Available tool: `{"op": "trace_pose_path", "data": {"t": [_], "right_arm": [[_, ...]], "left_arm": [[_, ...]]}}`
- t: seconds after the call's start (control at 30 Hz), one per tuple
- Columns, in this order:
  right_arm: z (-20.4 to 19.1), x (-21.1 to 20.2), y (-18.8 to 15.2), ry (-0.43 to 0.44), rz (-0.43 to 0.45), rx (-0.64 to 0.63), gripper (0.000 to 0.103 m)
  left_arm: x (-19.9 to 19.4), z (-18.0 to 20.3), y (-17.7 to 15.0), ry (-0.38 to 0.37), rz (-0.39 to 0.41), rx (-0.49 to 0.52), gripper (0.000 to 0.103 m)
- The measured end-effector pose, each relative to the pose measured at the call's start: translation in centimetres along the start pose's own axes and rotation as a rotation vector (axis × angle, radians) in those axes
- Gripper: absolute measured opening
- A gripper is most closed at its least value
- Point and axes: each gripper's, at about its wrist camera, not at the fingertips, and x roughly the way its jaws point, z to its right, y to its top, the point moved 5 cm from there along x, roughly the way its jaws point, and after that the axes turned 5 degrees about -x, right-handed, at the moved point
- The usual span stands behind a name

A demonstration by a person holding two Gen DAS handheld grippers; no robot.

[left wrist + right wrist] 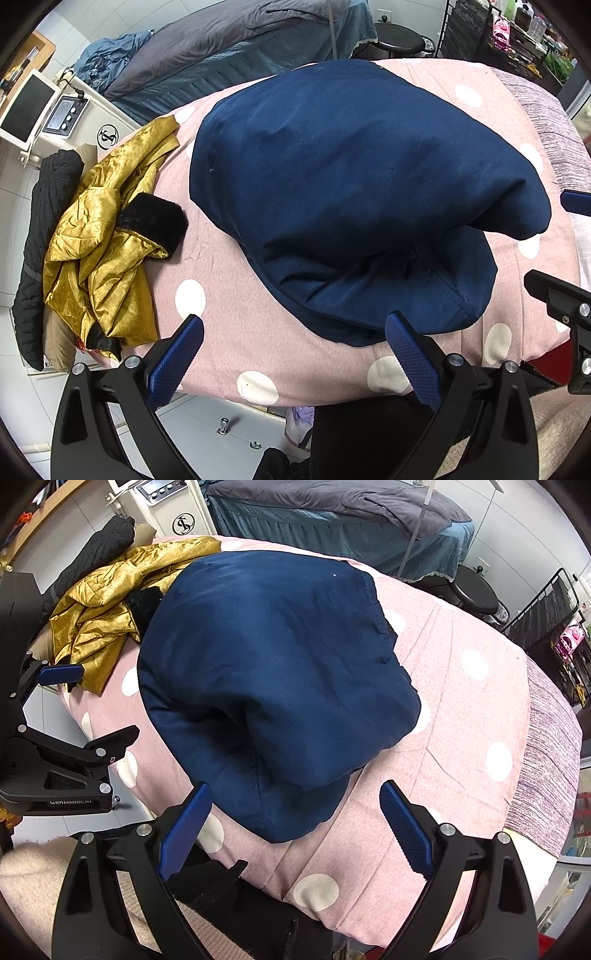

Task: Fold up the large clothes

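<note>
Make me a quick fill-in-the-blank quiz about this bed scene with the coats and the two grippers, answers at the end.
1. The folded coat in the middle of the bed is ____ in color.
2. The bedspread is pink with ____ dots.
3. The crumpled gold jacket has a ____ fur collar.
4. The left gripper and the right gripper both have their jaws ____.

Missing words: navy blue; white; black; open

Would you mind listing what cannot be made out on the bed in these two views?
- Navy garment: sleeves and collar are folded under, hidden in both views.
- Gold jacket: its crumpled shape hides its front; the right wrist view loses part behind the navy garment.
- Black coat: lower end out of sight over the bed's edge.
</note>
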Motion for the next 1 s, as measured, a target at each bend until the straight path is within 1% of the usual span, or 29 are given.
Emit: {"op": "trace_pose_path", "data": {"t": [1.0], "right_arm": [[-0.42,0.08,-0.46,-0.008,-0.002,-0.011,0.091]], "left_arm": [[0.33,0.07,-0.37,0.003,-0.01,-0.005,0.097]]}}
